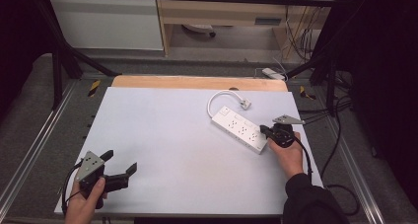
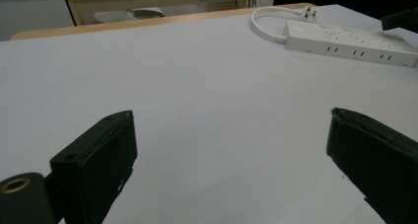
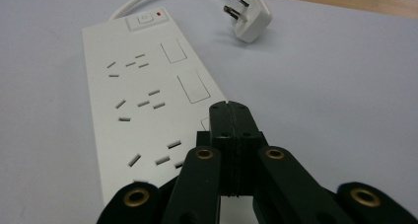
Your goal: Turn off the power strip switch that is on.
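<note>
White plastic power strip (image 1: 239,129) with rows of sockets is lying flat on the pale grey desk (image 1: 162,150), toward its far right, its short white cable (image 1: 217,97) looping back to a white plug (image 1: 245,104). Right gripper (image 3: 230,116), jaws pressed fully together and holding nothing, is hovering over the strip's near end. Left gripper (image 1: 120,164) is resting at the near left, jaws spread wide and empty.

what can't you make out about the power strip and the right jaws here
- Right gripper view: the closed right gripper covers the near end of the power strip; whether its tips touch it cannot be told.
- High view: the socket markings are too small to read.
- Left gripper view: the picture's right edge cuts off the strip's end.
</note>
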The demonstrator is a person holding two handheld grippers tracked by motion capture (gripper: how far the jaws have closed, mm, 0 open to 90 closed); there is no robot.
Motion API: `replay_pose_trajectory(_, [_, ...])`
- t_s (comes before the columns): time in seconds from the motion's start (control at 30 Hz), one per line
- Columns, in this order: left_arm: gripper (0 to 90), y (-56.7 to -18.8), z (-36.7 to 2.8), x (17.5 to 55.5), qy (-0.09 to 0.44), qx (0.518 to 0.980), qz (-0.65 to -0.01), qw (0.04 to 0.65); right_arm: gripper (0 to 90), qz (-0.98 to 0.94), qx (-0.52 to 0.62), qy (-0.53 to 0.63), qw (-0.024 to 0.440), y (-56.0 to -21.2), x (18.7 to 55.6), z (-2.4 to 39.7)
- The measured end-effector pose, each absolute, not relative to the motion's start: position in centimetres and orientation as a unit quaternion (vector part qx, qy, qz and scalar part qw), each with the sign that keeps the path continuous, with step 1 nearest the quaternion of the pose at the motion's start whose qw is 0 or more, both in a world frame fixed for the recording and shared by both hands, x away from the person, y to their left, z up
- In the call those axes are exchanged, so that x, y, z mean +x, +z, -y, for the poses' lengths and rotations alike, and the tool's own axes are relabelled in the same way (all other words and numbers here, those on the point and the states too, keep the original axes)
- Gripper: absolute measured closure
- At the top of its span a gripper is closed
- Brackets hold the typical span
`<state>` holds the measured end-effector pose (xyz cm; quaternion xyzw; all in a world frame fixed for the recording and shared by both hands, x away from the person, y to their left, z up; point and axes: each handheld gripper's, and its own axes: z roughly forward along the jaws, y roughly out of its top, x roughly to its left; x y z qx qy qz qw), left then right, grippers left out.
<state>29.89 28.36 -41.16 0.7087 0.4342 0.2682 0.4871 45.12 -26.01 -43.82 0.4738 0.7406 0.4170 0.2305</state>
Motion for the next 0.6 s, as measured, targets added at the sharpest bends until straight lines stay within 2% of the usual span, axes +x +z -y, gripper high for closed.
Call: replay_pose_trajectory(0.6, [5.1,-41.16,-28.34,29.87,0.266,0.708,-0.435,0.489,90.0,-0.741,0.475,0.414,0.232,-44.12,45.3,25.95])
